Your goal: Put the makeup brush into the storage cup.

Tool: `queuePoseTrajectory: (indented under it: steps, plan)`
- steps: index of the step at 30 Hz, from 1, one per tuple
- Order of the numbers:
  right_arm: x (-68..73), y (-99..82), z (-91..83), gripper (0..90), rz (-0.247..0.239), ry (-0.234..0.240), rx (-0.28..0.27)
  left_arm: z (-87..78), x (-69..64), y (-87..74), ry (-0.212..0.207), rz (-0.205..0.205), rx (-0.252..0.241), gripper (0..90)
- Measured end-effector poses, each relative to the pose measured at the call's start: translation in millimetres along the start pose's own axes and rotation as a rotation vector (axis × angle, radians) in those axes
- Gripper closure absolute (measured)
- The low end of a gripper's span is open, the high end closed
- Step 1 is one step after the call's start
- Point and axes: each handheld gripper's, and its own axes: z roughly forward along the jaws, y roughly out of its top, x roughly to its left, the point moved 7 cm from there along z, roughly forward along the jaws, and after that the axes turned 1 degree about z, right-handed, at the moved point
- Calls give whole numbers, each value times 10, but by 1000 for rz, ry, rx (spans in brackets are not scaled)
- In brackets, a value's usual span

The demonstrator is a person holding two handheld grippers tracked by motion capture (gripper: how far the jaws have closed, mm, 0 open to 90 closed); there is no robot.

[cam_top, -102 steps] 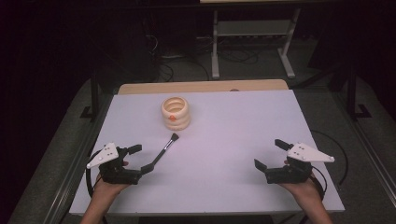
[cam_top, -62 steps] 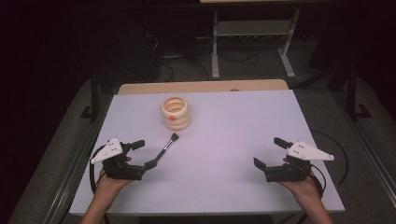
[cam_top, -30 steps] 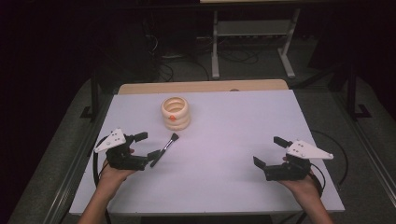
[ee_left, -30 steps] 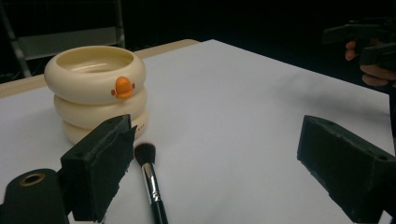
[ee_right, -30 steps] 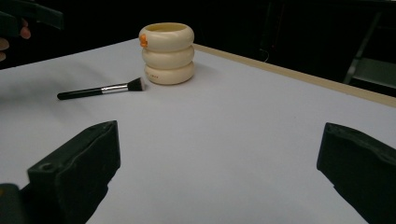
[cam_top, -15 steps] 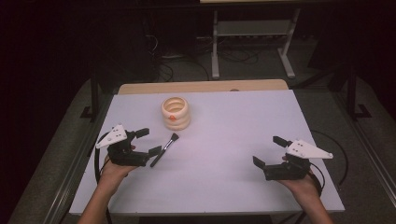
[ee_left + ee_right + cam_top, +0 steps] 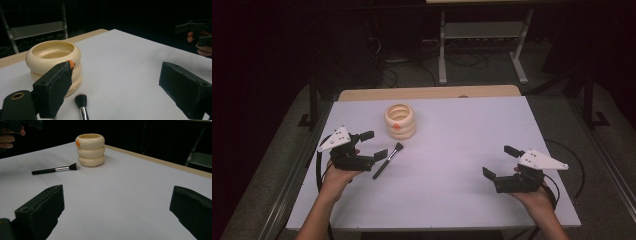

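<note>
A cream ringed holder (image 7: 400,120) with an orange spot stands upright at the table's middle left, seen too as the holder (image 7: 53,58) and the holder (image 7: 90,149). A black makeup brush (image 7: 387,161) lies flat just in front of it, bristles toward it; the brush (image 7: 55,169) and its head (image 7: 81,101) show in both gripper views. My left gripper (image 7: 373,145) is open just left of the brush, jaws either side of its head end, nothing held. Over the front right of the table my right gripper (image 7: 500,162) is open and empty.
The white tabletop (image 7: 462,135) has a tan wooden strip (image 7: 427,93) along its far edge. A metal stand (image 7: 482,45) and cables sit on the dark floor behind. Black cables trail from both grippers.
My left gripper has moved forward and right from the table's front left until its open jaws are beside the brush. The right gripper has barely moved.
</note>
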Motion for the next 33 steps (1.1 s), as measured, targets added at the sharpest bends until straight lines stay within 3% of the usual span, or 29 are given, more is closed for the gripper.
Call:
queuePoseTrajectory:
  steps: [11,33]
  plan:
    - [-11,6,0,0,1,-3,-5,66,49,88,2,-2,-21,105]
    - [-2,-2,21,0,-6,-1,2,212,136,168,-1,19,-10,105]
